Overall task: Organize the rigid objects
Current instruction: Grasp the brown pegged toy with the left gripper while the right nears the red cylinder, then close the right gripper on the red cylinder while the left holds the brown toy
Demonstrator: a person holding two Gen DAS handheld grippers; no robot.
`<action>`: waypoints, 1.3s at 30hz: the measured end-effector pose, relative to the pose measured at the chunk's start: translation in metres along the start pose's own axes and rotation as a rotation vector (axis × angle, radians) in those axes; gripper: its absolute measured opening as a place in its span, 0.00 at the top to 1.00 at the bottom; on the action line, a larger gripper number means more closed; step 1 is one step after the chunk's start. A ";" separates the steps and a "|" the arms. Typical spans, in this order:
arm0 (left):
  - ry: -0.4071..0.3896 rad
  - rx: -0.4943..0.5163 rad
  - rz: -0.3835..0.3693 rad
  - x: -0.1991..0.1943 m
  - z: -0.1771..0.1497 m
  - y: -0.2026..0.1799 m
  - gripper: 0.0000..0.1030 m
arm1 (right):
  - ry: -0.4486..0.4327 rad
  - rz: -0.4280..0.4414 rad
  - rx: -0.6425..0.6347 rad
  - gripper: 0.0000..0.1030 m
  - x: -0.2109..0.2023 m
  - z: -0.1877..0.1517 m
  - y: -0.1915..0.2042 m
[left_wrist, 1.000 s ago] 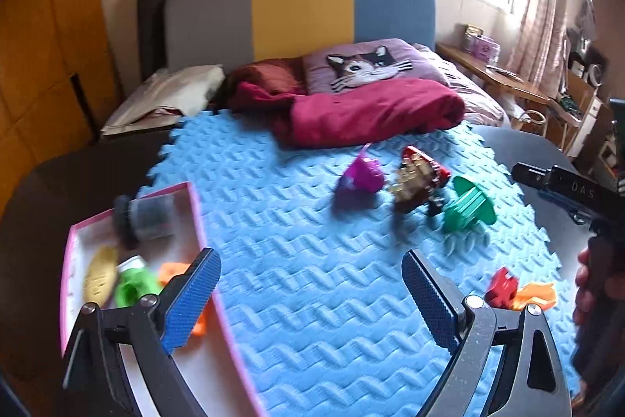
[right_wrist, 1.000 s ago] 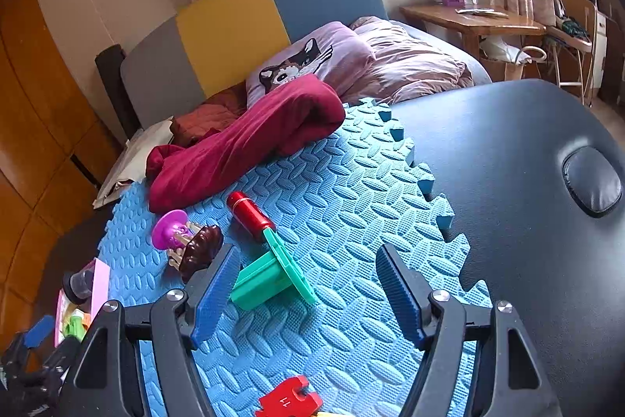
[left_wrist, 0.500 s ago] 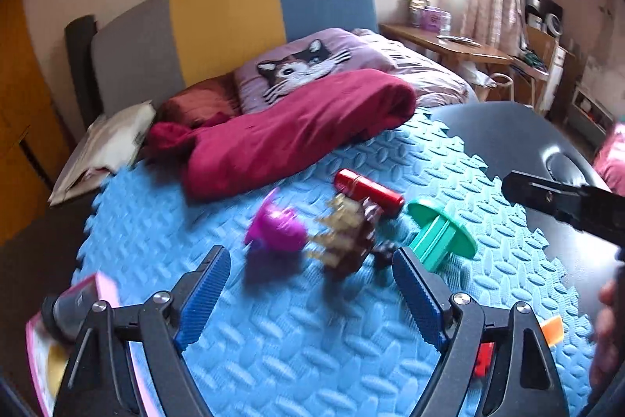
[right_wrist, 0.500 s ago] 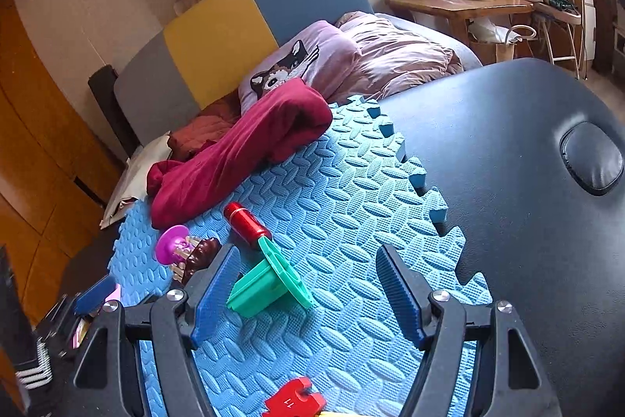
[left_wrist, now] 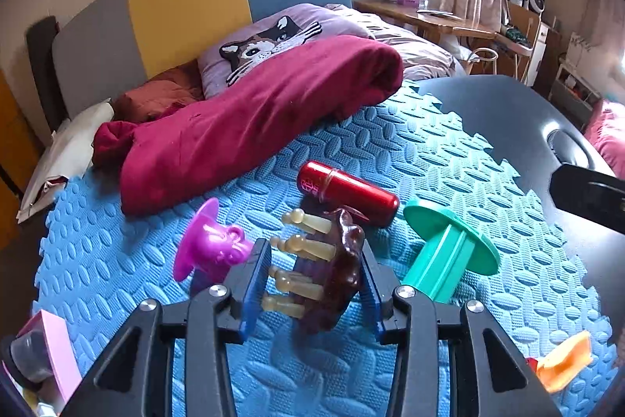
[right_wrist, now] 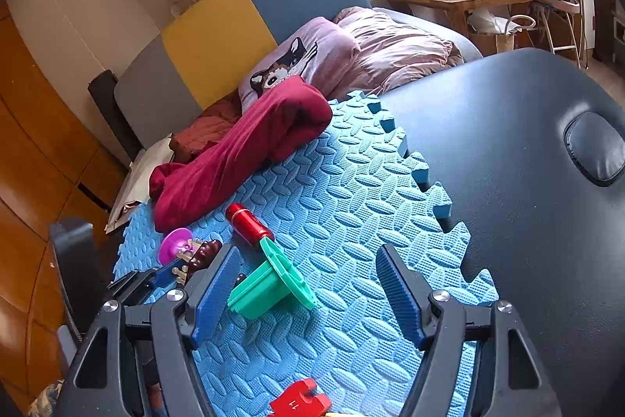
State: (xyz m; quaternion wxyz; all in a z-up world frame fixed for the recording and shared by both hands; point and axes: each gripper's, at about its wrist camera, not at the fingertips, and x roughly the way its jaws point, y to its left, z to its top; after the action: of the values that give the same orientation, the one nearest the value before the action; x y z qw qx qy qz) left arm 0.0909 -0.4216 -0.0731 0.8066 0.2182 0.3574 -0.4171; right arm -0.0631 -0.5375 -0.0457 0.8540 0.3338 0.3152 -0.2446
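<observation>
A brown toy [left_wrist: 343,268] with tan pegs lies on the blue foam mat [left_wrist: 117,260], between the blue pads of my left gripper [left_wrist: 313,249]. Its jaws are closing, and both pads touch the toy's sides. A purple toy [left_wrist: 211,249] lies just left of it, a red cylinder [left_wrist: 347,192] behind it and a green spool-shaped toy [left_wrist: 449,253] to the right. My right gripper [right_wrist: 308,260] hovers open over the mat, with the green toy [right_wrist: 273,284] just inside its left finger, untouched. A red puzzle piece [right_wrist: 300,401] lies below it.
A dark red cloth [left_wrist: 242,127] is bunched along the mat's far edge. The pink box [left_wrist: 54,342] with toys is at the lower left. An orange piece [left_wrist: 566,362] lies at the lower right. The black padded table [right_wrist: 508,182] extends right of the mat.
My left gripper swung from the pink box to the toy cluster, dropped onto the brown toy, and its jaws narrowed from wide open to the toy's sides. The right gripper barely moved.
</observation>
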 end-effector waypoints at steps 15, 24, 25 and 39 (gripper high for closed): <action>0.019 -0.185 -0.045 -0.084 -0.094 0.021 0.58 | 0.012 -0.029 0.001 0.29 0.004 -0.002 -0.004; -0.039 -0.197 -0.025 -0.102 -0.124 0.022 0.58 | 0.018 -0.010 -0.093 0.29 0.007 -0.008 0.013; -0.042 -0.201 -0.029 -0.102 -0.124 0.022 0.58 | 0.015 -0.009 -0.113 0.32 0.007 -0.008 0.016; -0.054 -0.291 -0.098 -0.100 -0.126 0.038 0.58 | 0.222 -0.061 -0.527 0.46 0.085 0.020 0.111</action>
State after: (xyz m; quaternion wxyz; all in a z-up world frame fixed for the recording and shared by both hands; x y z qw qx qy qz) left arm 0.0330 -0.2668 -0.0771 0.8178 0.0698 0.4024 -0.4055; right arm 0.0714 -0.4967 -0.0477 0.8640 0.1154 0.4692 -0.1416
